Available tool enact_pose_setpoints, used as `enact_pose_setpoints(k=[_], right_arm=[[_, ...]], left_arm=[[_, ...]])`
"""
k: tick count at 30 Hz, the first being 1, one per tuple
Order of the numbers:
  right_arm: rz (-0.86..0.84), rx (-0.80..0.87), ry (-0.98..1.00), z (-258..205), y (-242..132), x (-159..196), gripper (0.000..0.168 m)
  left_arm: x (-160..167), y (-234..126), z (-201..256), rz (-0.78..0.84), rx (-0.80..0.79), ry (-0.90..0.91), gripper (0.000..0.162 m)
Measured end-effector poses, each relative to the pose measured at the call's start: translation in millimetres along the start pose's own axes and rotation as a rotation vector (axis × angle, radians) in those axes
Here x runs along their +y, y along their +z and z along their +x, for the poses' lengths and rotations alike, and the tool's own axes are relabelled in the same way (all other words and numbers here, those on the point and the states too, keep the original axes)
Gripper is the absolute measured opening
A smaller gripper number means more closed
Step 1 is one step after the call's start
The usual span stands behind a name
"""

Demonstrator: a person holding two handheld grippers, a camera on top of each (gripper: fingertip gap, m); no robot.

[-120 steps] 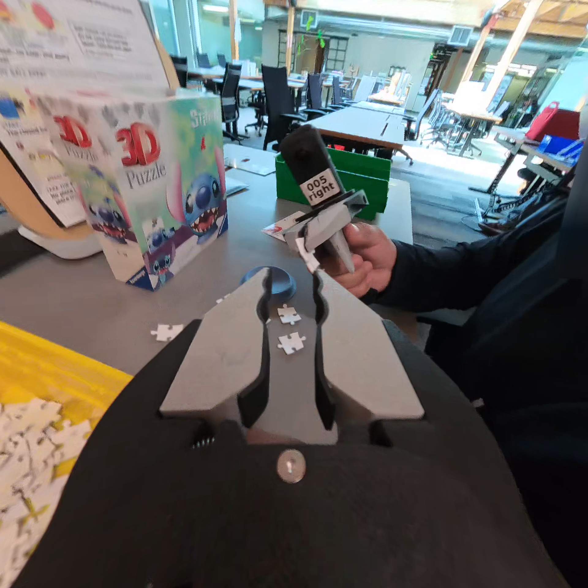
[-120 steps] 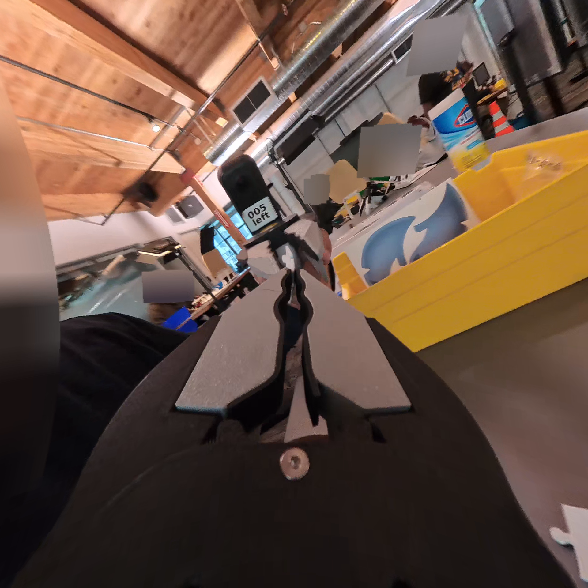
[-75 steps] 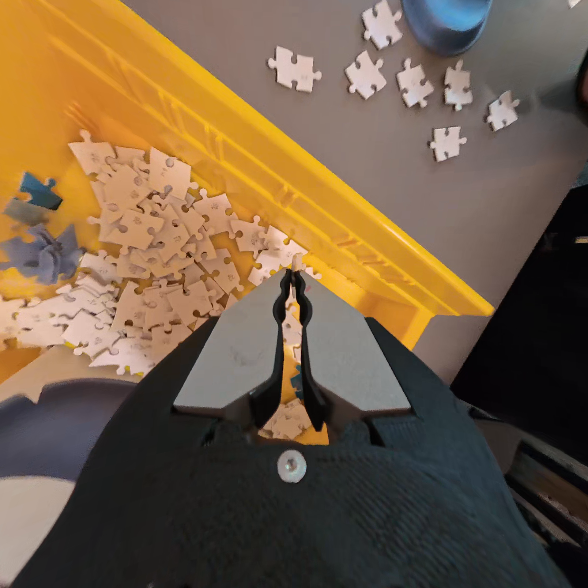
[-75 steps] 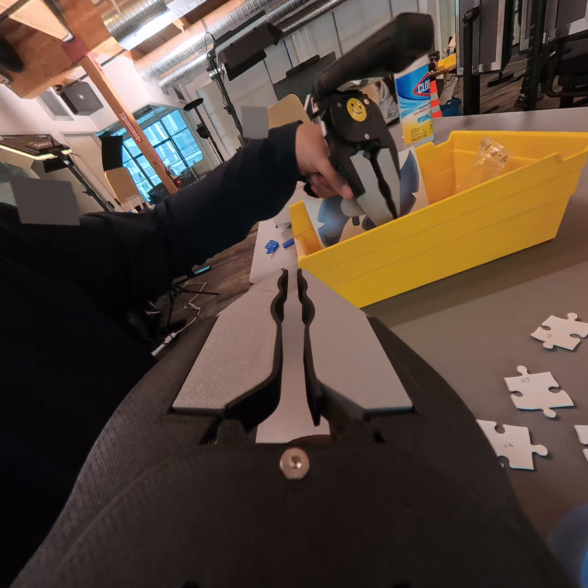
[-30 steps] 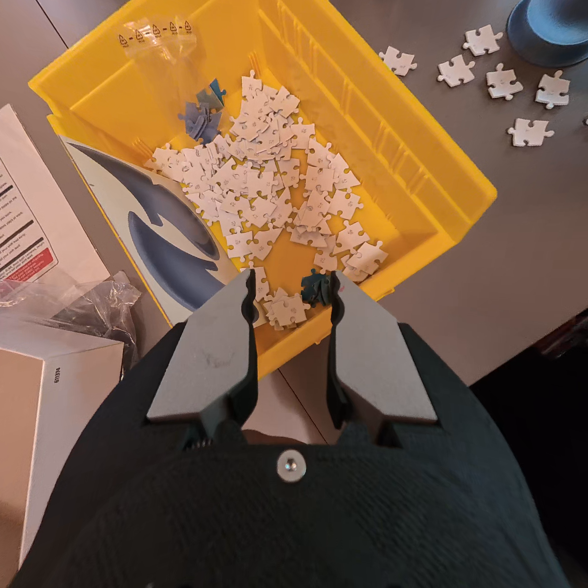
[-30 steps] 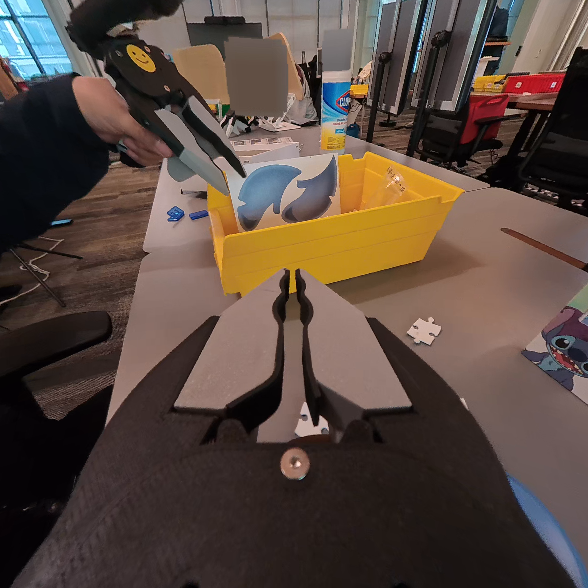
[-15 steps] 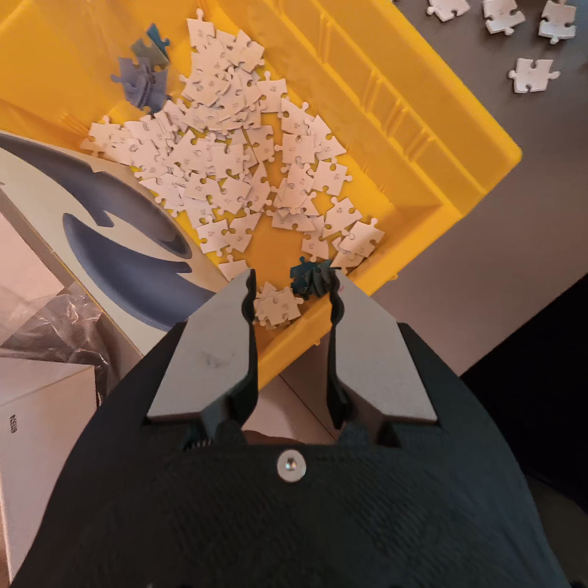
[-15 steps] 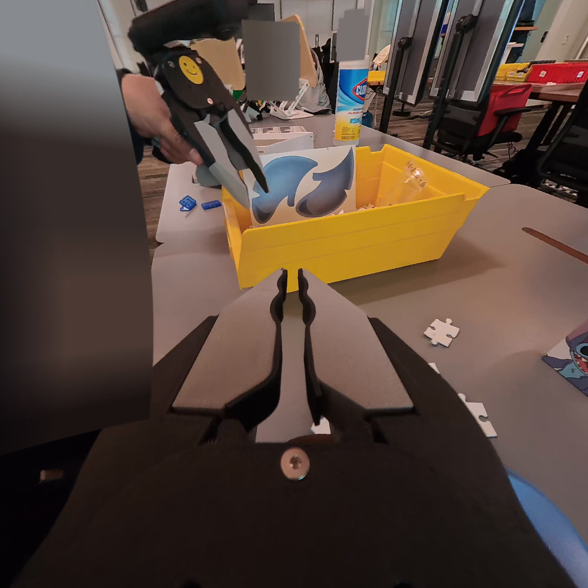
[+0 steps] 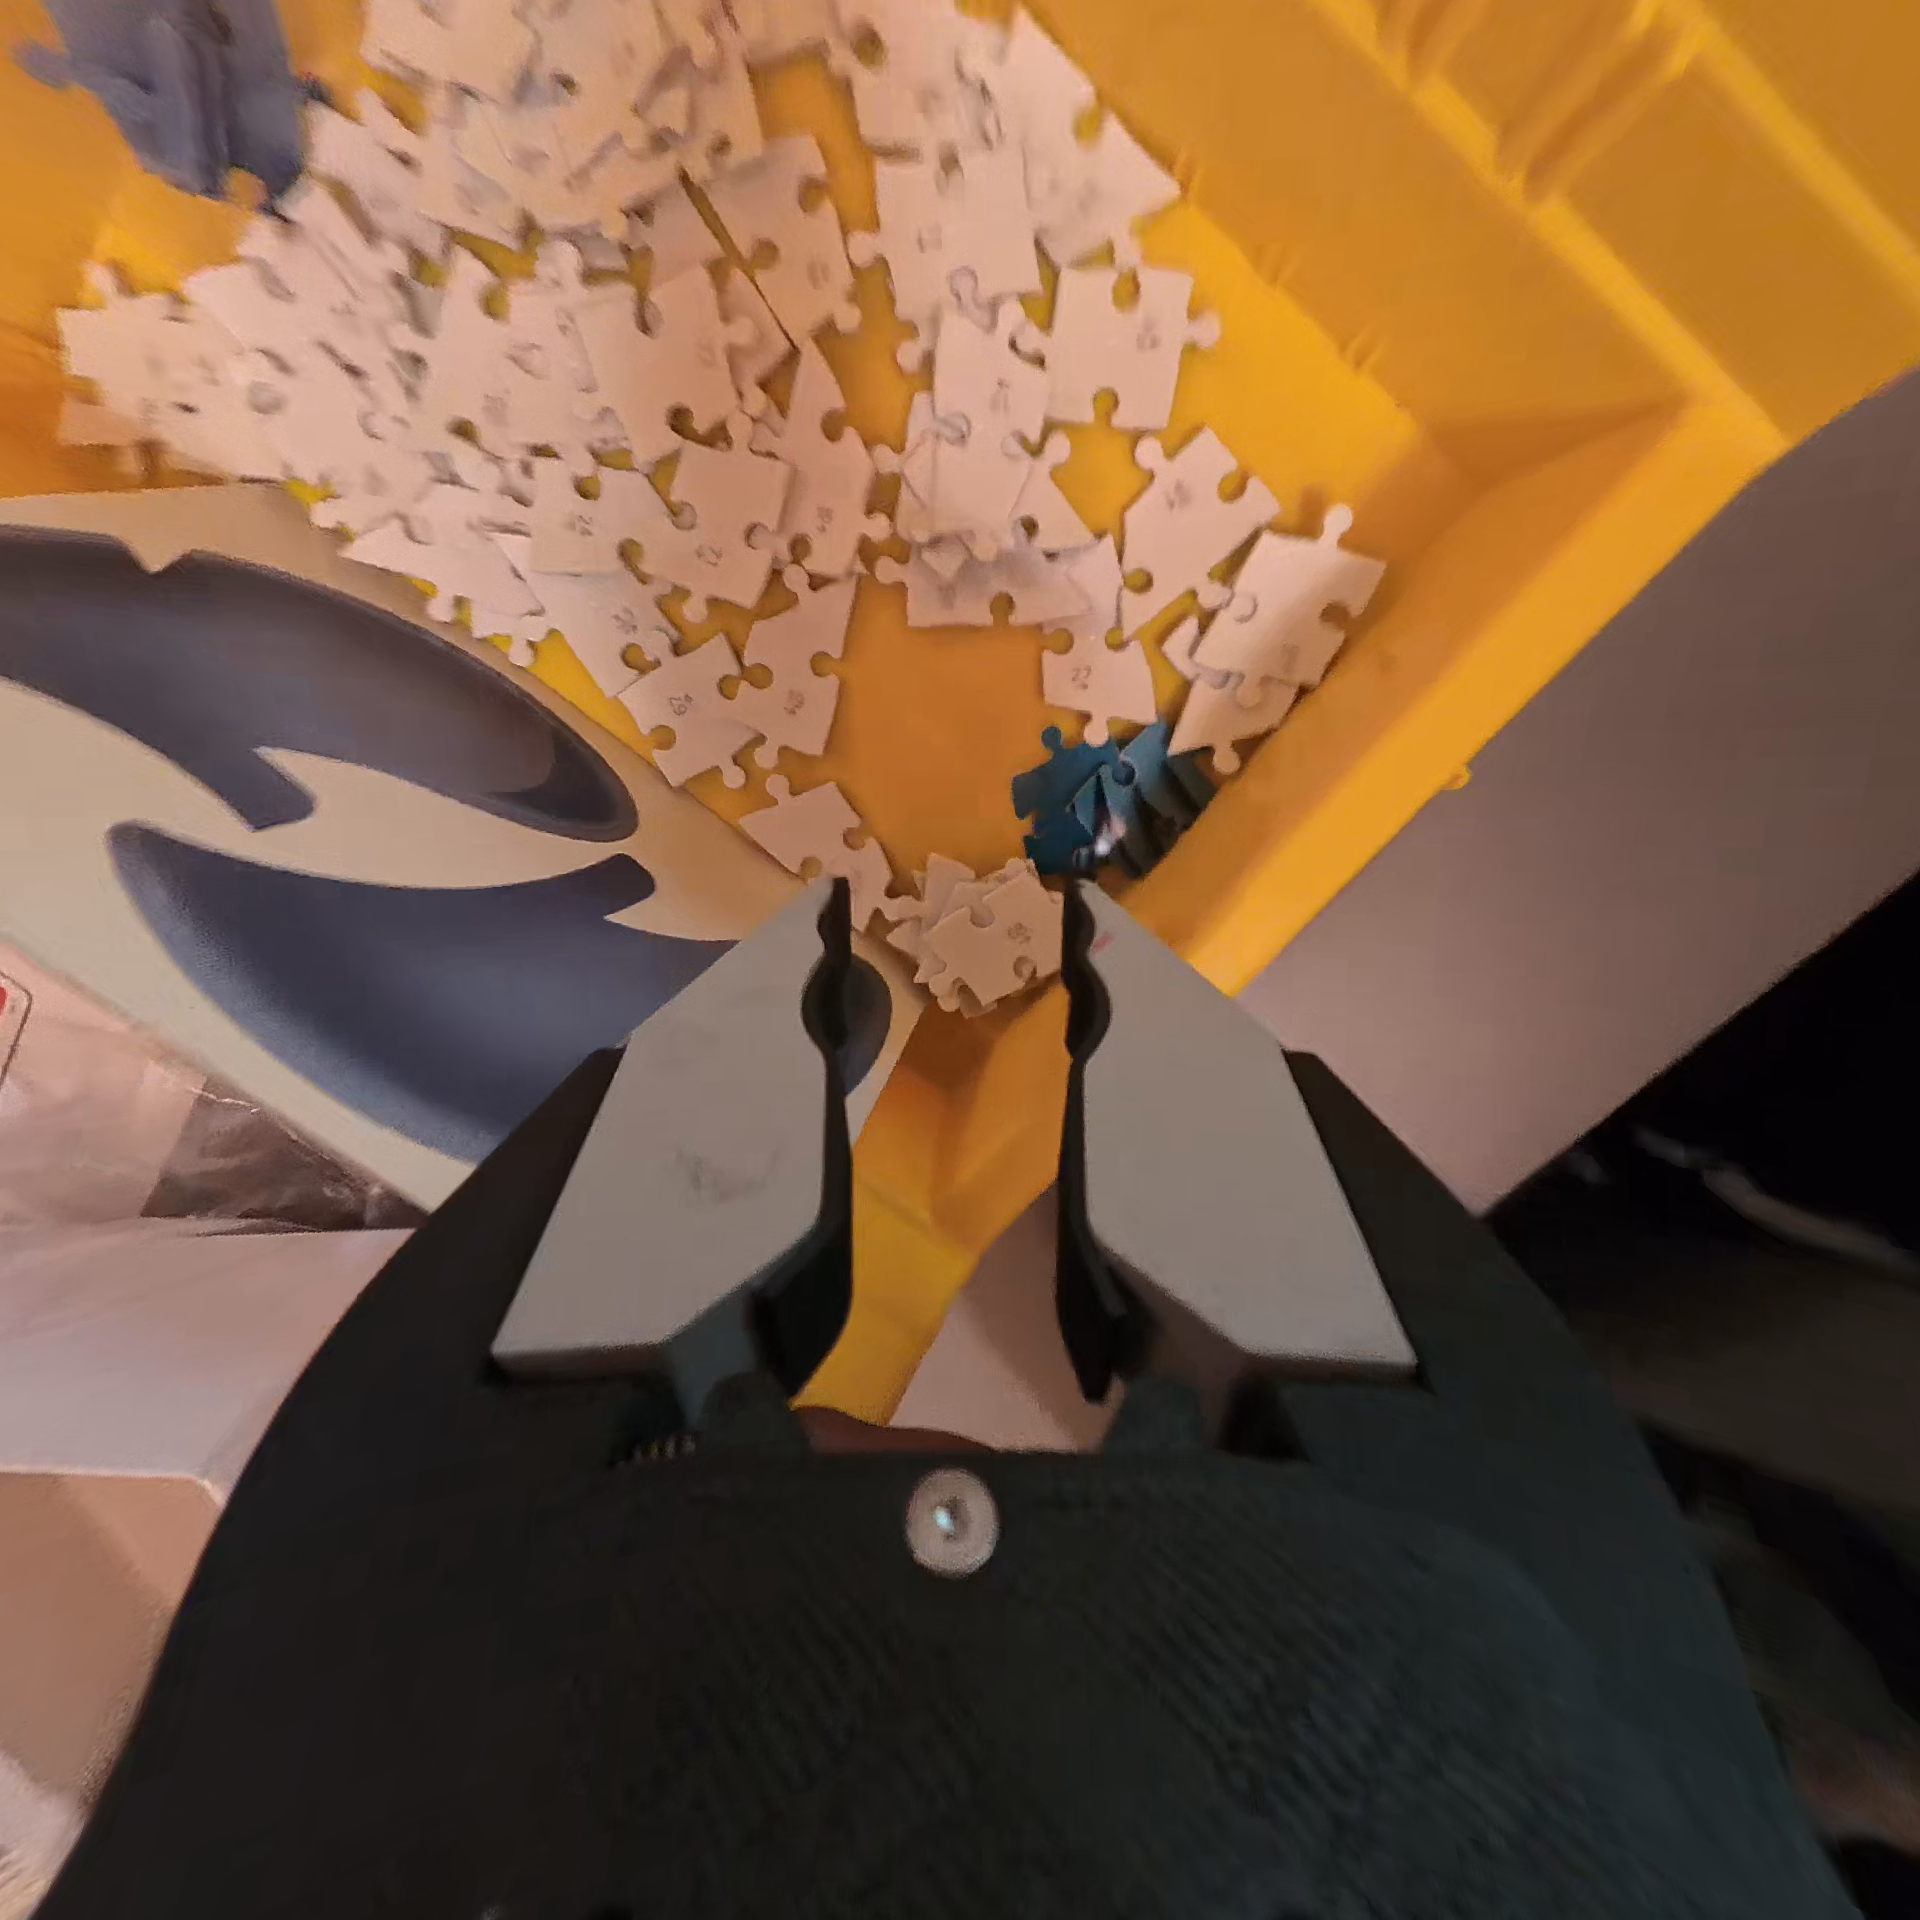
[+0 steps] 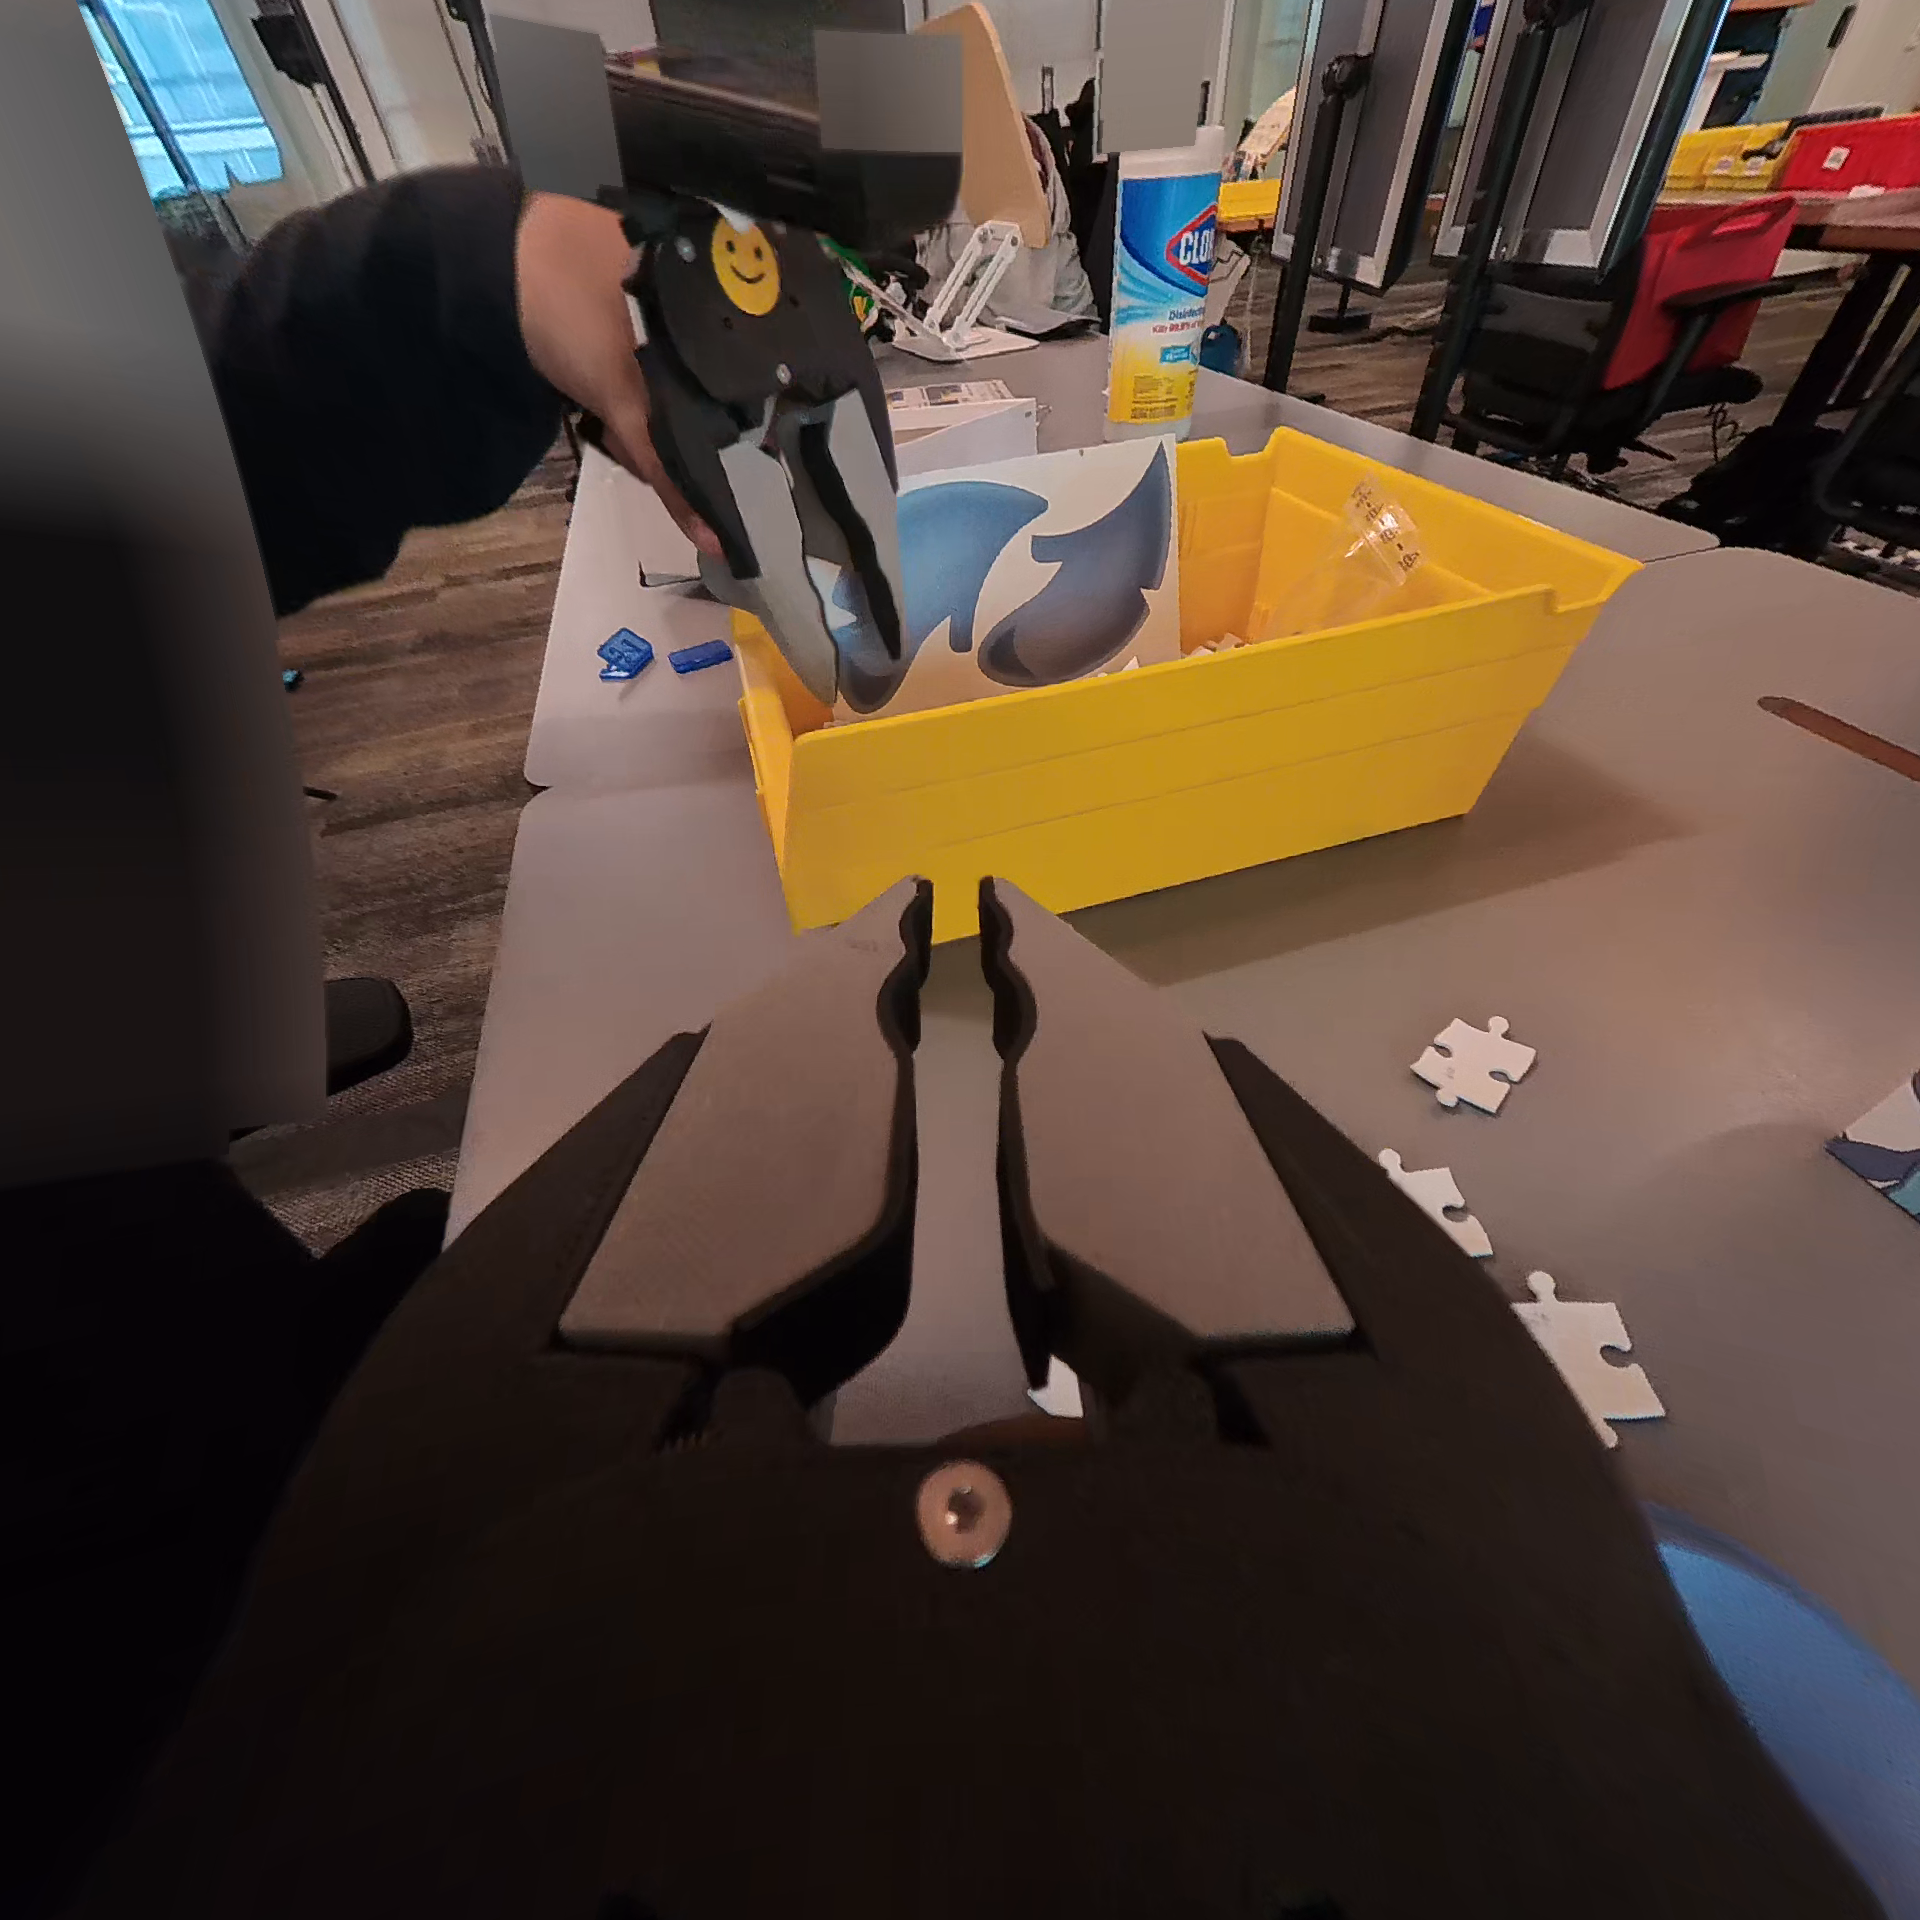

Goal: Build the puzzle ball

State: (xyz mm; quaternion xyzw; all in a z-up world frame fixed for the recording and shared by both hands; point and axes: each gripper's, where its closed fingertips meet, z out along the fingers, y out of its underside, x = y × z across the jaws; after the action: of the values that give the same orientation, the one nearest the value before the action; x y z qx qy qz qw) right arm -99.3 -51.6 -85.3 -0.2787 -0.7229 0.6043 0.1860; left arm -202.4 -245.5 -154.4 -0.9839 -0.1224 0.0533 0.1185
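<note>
- I am lowering my left gripper (image 9: 951,894) deeper into the yellow bin (image 9: 1475,343), jaws wide and empty, closing on the white pieces (image 9: 977,935).
- The blurred dark piece (image 9: 1101,800) probably lies just beyond.
- My right gripper (image 10: 956,899) is waiting over the table (image 10: 1558,914), jaws narrow, holding nothing.

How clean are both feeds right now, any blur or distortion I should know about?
Left wrist view: motion blur smears the upper puzzle pieces; those near the left gripper are sharper. Right wrist view: mostly sharp, with wide-angle bending at the edges; the yellow bin is evenly lit.
</note>
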Motion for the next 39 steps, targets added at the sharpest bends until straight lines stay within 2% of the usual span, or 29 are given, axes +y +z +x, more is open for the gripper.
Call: enact_pose_setpoints(k=[1, 4, 8, 10, 11, 12, 15, 22, 29, 30, 31, 32, 35, 36, 39], right_arm=[[-0.004, -0.003, 0.006, 1, 0, 1, 0.005], [0.001, -0.003, 0.018, 4, -2, 0, 0.005], [0.015, 0.023, 0.028, 13, -7, -3, 0.006], [0.02, 0.032, 0.035, 17, -9, -4, 0.006], [0.02, 0.035, 0.039, 18, -10, -4, 0.006], [0.02, 0.035, 0.043, 19, -10, -4, 0.006], [0.021, 0.035, 0.052, 21, -11, -3, 0.006], [0.031, 0.032, 0.075, 23, -13, -3, 0.005], [0.037, 0.05, 0.056, 24, -15, -6, 0.005], [0.036, 0.051, 0.057, 25, -15, -5, 0.005], [0.035, 0.052, 0.06, 25, -15, -5, 0.005], [0.036, 0.053, 0.062, 26, -15, -5, 0.005], [0.043, 0.056, 0.067, 27, -17, -7, 0.005], [0.044, 0.057, 0.068, 28, -17, -7, 0.005], [0.043, 0.06, 0.078, 30, -17, -6, 0.005]], left_arm=[[5, 4, 2, -0.065, 0.014, 0.041, 0.038], [19, 15, -1, -0.247, 0.029, 0.144, 0.039], [20, 33, -4, -0.342, 0.062, 0.2, 0.035], [11, 38, -5, -0.327, 0.073, 0.203, 0.048], [5, 41, -10, -0.304, 0.051, 0.192, 0.045], [0, 43, -18, -0.291, 0.004, 0.186, 0.033], [-4, 42, -36, -0.283, -0.106, 0.171, 0.037], [-6, 14, -29, -0.234, -0.101, 0.17, 0.039], [20, 34, -22, -0.415, -0.081, 0.251, 0.041], [22, 35, -20, -0.44, -0.069, 0.27, 0.035], [21, 35, -21, -0.443, -0.078, 0.277, 0.034], [17, 35, -29, -0.438, -0.122, 0.284, 0.04], [9, 35, -47, -0.415, -0.185, 0.258, 0.028], [4, 35, -50, -0.39, -0.189, 0.247, 0.034], [-8, 29, -61, -0.327, -0.231, 0.221, 0.035]])
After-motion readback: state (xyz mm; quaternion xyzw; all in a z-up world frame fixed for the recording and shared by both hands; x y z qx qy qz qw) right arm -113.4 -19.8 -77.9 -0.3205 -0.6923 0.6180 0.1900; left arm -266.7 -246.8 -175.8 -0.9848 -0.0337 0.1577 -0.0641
